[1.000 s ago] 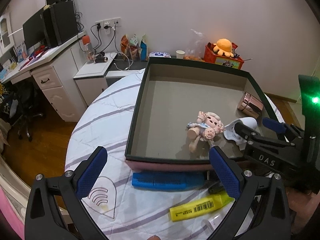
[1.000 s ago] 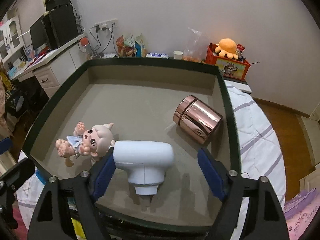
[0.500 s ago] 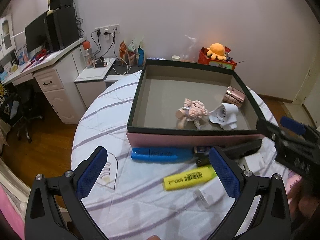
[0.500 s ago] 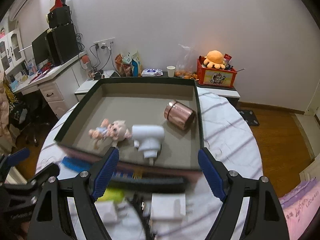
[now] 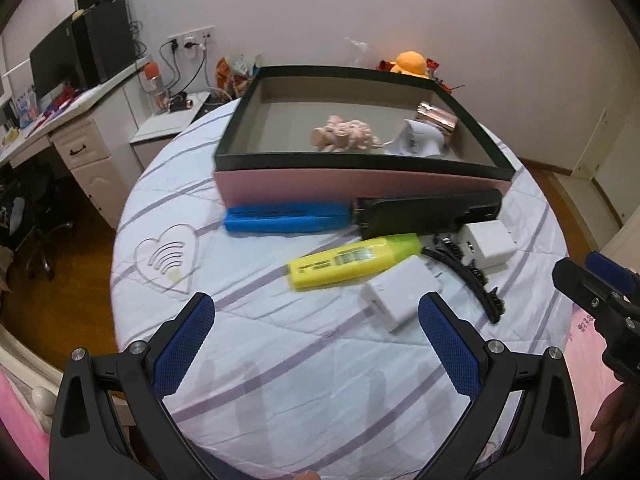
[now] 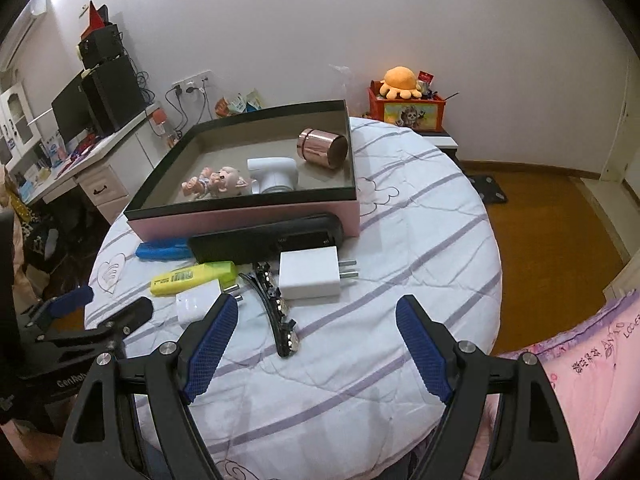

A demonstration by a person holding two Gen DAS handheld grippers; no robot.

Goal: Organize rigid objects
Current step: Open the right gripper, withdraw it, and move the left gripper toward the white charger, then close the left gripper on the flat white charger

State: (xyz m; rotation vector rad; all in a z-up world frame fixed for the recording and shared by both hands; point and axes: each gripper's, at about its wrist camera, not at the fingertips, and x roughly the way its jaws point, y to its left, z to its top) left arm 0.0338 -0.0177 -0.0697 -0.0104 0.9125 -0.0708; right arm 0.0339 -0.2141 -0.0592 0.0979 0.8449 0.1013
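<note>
Round bench under a white quilt with purple stripes, desk and monitor off to the left. My left gripper hovers low over the near edge, jaws wide apart, holding and touching nothing. My right gripper the same: jaws spread wide, empty, above the quilt.

I note the pink box with its dark rim at the far side. Inside lie a pig doll, a white device just beside it, and a copper can on its side.

Loose on the quilt in front of the box: blue bar, black remote against the box wall, yellow highlighter, small white charger, larger white plug, black hair clip between the two.
</note>
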